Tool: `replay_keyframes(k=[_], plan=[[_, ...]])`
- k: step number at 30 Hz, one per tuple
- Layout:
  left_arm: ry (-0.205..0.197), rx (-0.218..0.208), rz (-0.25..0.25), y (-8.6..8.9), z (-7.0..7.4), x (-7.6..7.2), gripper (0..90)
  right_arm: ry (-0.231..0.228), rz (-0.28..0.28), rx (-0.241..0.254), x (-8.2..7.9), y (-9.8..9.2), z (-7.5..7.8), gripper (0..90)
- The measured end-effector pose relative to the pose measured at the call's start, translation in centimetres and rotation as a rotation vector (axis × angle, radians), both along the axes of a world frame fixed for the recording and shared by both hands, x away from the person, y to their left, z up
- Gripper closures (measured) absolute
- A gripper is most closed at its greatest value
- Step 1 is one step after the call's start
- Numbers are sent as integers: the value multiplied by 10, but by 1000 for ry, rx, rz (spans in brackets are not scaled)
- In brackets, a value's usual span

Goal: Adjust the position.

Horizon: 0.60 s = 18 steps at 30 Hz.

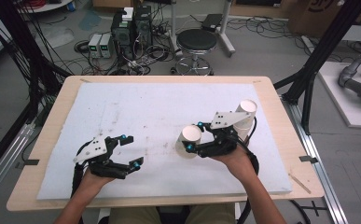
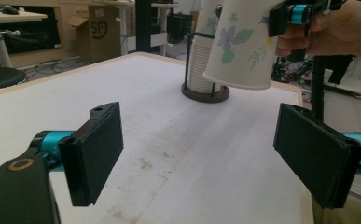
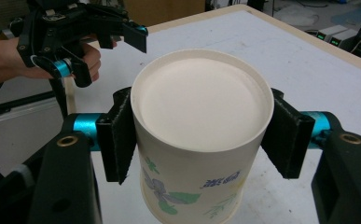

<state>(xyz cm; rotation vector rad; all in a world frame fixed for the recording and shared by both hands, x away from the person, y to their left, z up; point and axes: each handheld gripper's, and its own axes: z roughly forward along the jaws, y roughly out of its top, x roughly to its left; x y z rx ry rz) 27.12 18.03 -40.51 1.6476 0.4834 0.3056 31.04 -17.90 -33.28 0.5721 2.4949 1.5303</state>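
While the right gripper [image 1: 193, 136] is clamping its black pads on the white paper cup printed with flowers [image 1: 189, 140], that cup is hanging above the white foam-covered tabletop [image 1: 136, 116], clear of the stack of matching paper cups in its dark wire holder [image 1: 246, 114] just beside it. The separating step is looking done; setting the cup down is remaining. The left gripper [image 1: 130, 150] is hovering wide open and empty, well apart.

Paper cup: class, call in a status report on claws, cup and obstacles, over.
Right claw shut on paper cup, bottom up. Left claw open, nothing between its jaws. Cup stack stands behind right claw; foam pad ahead bare.
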Motion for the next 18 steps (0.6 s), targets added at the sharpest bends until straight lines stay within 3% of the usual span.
replay_keyframes(k=[5,18], plan=[[0,-26,-36,-14,2,4,160,7,22,-7,-3,7,0,351],[-9,17,-126,-57,4,13,160,29,68,-19,-5,28,-7,350]])
